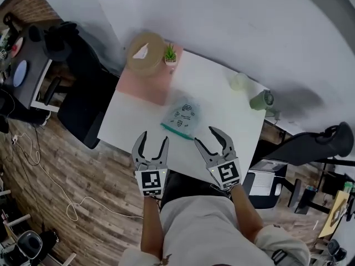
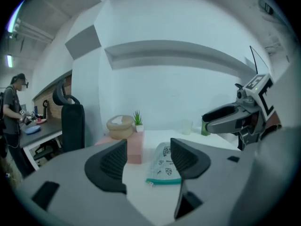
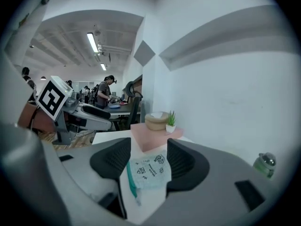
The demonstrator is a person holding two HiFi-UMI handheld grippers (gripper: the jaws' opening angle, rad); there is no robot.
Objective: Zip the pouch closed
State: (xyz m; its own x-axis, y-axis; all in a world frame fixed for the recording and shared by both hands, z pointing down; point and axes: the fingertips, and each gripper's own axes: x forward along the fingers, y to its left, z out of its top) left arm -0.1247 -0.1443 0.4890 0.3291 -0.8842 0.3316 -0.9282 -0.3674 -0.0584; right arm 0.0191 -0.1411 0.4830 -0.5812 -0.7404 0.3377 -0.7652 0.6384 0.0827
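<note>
A pale blue printed pouch [image 1: 181,117] lies flat on the white table [image 1: 222,110], its teal zipper [image 1: 176,131] running along the near edge. My left gripper [image 1: 154,138] hovers above the table's near edge, just left of the pouch, with its jaws open and empty. My right gripper [image 1: 204,135] hangs beside it on the right, also open and empty. In the left gripper view the pouch [image 2: 162,164] shows past the open left gripper [image 2: 148,142], with the right gripper [image 2: 235,117] alongside. In the right gripper view the pouch [image 3: 148,171] lies below the open right gripper [image 3: 148,142].
A pink mat [image 1: 147,82] holds a beige round basket [image 1: 145,53] and a small potted plant [image 1: 170,54] at the table's far left. A translucent cup [image 1: 239,82] and a green bottle [image 1: 262,100] stand far right. Black chairs [image 1: 83,98] flank the table.
</note>
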